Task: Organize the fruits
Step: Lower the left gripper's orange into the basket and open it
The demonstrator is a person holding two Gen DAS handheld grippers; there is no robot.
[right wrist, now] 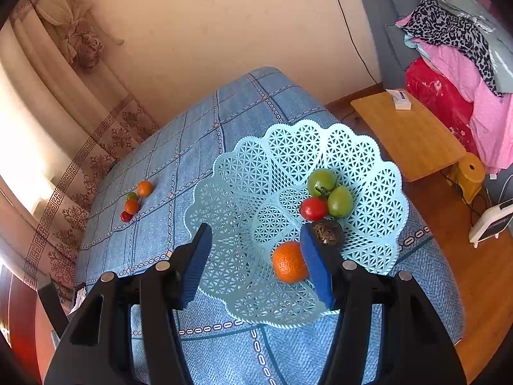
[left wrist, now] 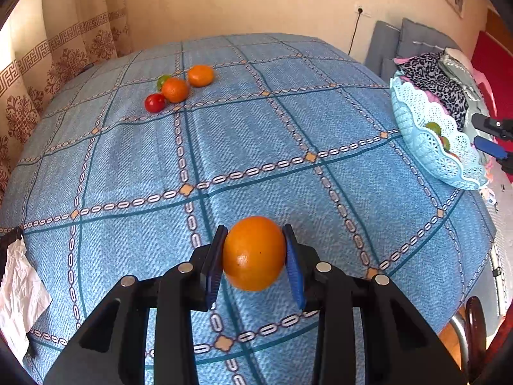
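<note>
My left gripper (left wrist: 254, 261) is shut on an orange (left wrist: 254, 252), both blue pads pressing its sides above the blue tablecloth (left wrist: 288, 147). Far back on the cloth lie two more oranges (left wrist: 175, 89), a red tomato (left wrist: 154, 102) and a green fruit (left wrist: 163, 80). The light-blue lattice basket (right wrist: 243, 189) stands at the table's right edge. It holds an orange (right wrist: 288, 266), a red tomato (right wrist: 313, 208), two green tomatoes (right wrist: 321, 182) and a dark round fruit (right wrist: 327, 232). My right gripper (right wrist: 256, 263) hangs open over the basket's near rim, nothing between its fingers.
A crumpled white cloth (left wrist: 19, 288) lies at the table's left edge. Right of the table are a low wooden table (right wrist: 407, 134) with a small white box (right wrist: 399, 98), a yellow stool (right wrist: 469, 173) and piled bedding (right wrist: 455, 64). Curtains (left wrist: 48, 73) hang behind.
</note>
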